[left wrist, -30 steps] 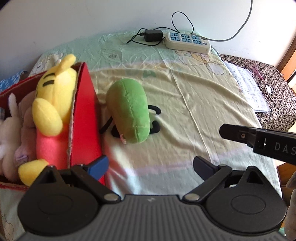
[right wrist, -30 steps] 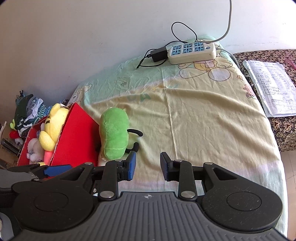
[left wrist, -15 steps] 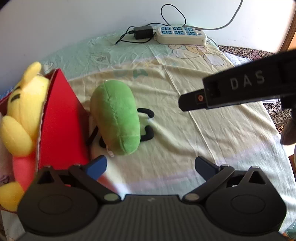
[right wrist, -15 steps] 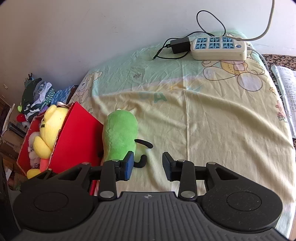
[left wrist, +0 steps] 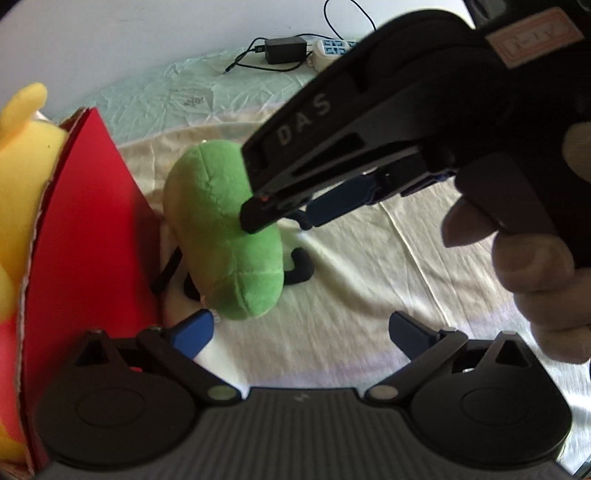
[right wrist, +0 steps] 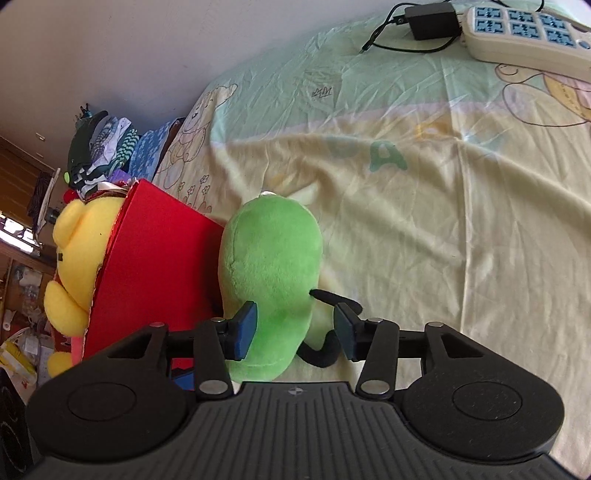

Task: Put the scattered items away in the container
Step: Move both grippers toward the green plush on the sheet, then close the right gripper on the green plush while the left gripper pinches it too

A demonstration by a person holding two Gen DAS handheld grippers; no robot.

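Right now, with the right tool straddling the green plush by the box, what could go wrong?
1. The right tool, whose jaws have just been opening, straddles only the near end of the green plush; a grip there may let it droop or slip.
2. Its thin black limb lies near the right pad and could get pinched instead of the body.
3. The plush lies against the red box, already crowded by the yellow plush, leaving little room.

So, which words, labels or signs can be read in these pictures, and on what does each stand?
"DAS": on the side of the right gripper.
Red label higher on that gripper: too blurred to read.
Letter "A", green: on the bedsheet.
Small scribble print on the sheet: unreadable.
Power strip: no readable text.
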